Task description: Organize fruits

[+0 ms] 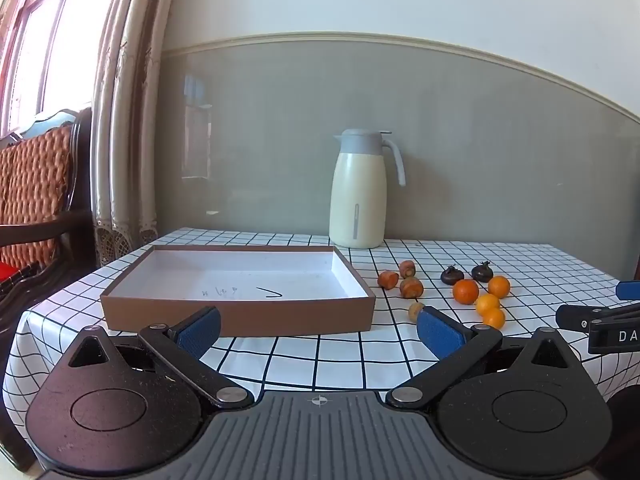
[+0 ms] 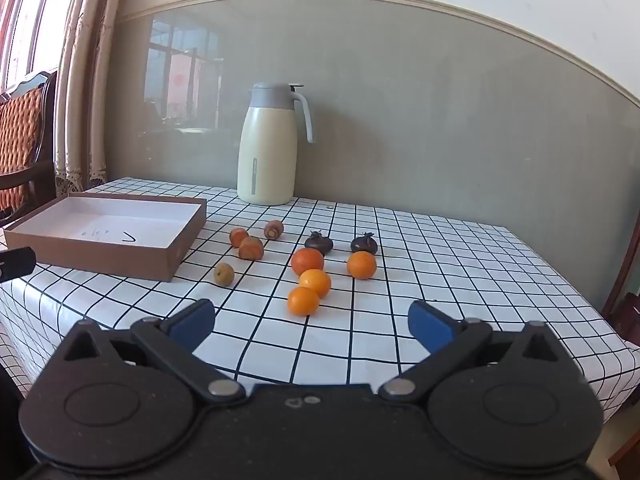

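The right gripper (image 2: 312,322) hangs released, fingers spread, with the nearest orange (image 2: 303,301) on the counter (image 2: 460,280) just ahead between them. The left gripper (image 1: 318,326), also released and empty, faces the empty box (image 1: 236,314) at the counter's left edge, so the right hand seems better placed.

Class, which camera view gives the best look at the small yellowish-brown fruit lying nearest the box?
The right wrist view: the yellowish-brown fruit lies whole and unobstructed on the checked cloth, beside the brown box. In the left wrist view the same fruit is partly hidden behind a blue finger pad of the left hand-held gripper.
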{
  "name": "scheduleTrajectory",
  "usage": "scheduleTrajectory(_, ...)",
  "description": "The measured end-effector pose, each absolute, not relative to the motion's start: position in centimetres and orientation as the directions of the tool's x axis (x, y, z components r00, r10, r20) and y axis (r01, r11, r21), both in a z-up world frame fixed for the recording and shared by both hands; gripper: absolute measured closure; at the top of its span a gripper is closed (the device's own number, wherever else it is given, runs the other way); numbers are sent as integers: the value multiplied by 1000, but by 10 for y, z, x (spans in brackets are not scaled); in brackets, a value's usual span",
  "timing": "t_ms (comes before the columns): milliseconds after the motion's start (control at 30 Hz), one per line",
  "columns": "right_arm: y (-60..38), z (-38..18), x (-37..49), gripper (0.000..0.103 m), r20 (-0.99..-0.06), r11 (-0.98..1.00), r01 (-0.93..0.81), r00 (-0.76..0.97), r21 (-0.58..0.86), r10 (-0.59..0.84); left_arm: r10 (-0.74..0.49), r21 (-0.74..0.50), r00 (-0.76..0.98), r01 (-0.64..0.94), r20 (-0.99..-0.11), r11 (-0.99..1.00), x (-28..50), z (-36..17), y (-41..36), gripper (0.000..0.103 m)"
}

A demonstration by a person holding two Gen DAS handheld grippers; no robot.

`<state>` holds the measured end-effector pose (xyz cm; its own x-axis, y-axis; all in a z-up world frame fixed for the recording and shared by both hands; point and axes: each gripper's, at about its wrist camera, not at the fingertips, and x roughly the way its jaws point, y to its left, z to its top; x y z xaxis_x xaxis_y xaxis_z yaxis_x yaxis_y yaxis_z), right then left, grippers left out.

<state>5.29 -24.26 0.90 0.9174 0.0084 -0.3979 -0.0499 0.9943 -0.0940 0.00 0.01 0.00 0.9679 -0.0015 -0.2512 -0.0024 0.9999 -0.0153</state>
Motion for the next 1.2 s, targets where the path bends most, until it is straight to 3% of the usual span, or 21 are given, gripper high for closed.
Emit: scheduleTrajectory(1200,-243,7,54,6,-395,995,-49,919,-91,9,0,-17,968,-5,-252,1000,0,-2,0,0)
